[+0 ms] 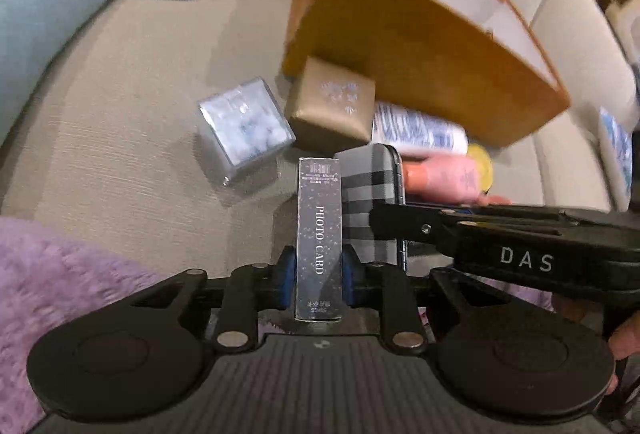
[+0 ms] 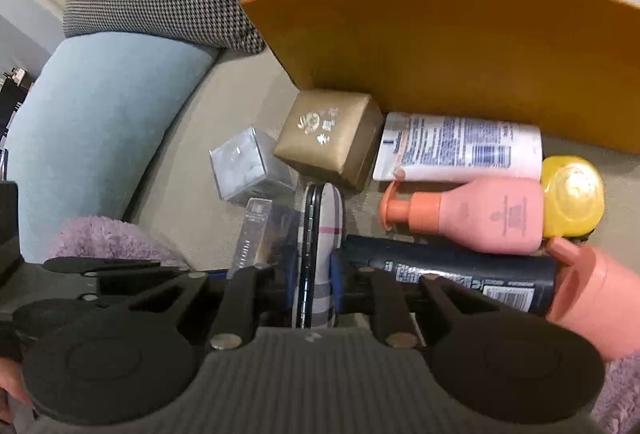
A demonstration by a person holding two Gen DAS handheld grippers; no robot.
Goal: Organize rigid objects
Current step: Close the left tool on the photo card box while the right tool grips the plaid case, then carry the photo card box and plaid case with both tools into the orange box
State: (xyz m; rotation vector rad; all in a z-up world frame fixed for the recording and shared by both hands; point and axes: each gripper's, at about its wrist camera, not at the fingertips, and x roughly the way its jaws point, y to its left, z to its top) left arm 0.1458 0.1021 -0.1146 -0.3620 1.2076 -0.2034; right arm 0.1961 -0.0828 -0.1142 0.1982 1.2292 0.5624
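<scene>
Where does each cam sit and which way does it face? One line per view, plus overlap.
Left wrist: rides the left tool, looks steeply down at the sofa seat; its blue pads grip the PHOTO CARD box; the right tool crosses from the right side.
Right wrist: rides the right tool, angled down toward the orange box; its pads grip the plaid case edge-on; left tool at the left edge.
Shared: gold box, clear cube, white tube, pink pump bottle, both held items.
</scene>
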